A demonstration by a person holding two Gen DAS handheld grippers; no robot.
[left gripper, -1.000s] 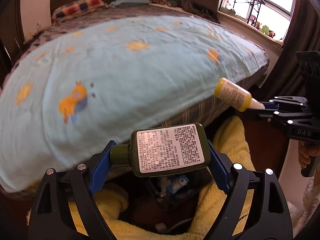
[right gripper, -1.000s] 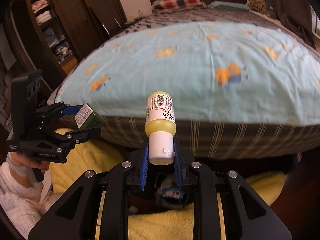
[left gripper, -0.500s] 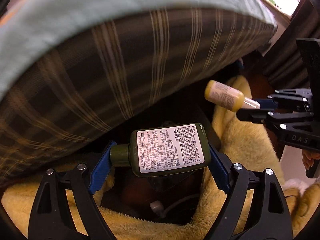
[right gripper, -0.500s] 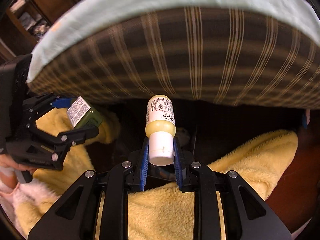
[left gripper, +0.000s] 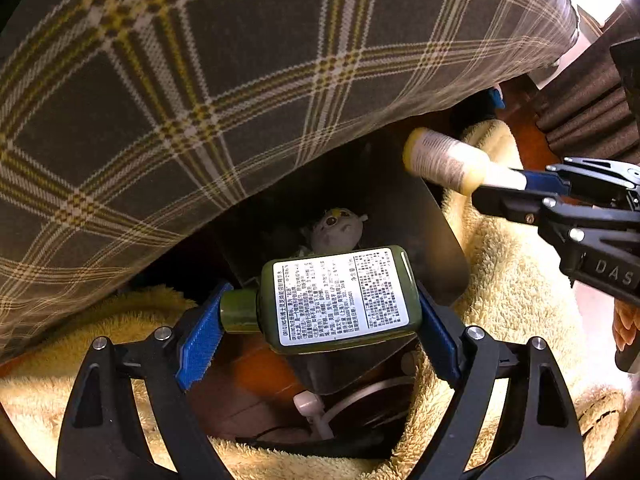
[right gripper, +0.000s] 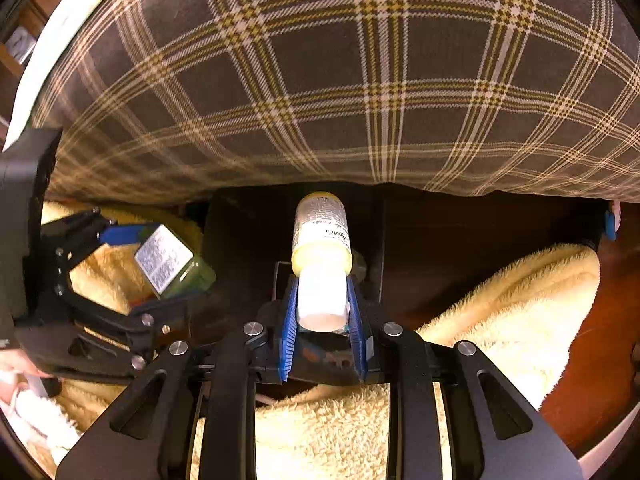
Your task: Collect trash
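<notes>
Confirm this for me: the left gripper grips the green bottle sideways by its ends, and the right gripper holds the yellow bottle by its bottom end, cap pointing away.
One detail is wrong. The right gripper holds the yellow bottle by its white cap, with the bottom end pointing away; the right wrist view shows this. The left gripper does grip the green bottle sideways by its ends.

Dark green flat plastic bottle with a white printed label [left gripper: 340, 298]: lying crosswise, cap to the left, clamped end to end between blue pads, above a dark bin.
Small pale yellow round bottle with a white cap [right gripper: 321, 248]: gripped by its cap, base pointing away toward the plaid bedside.
</notes>
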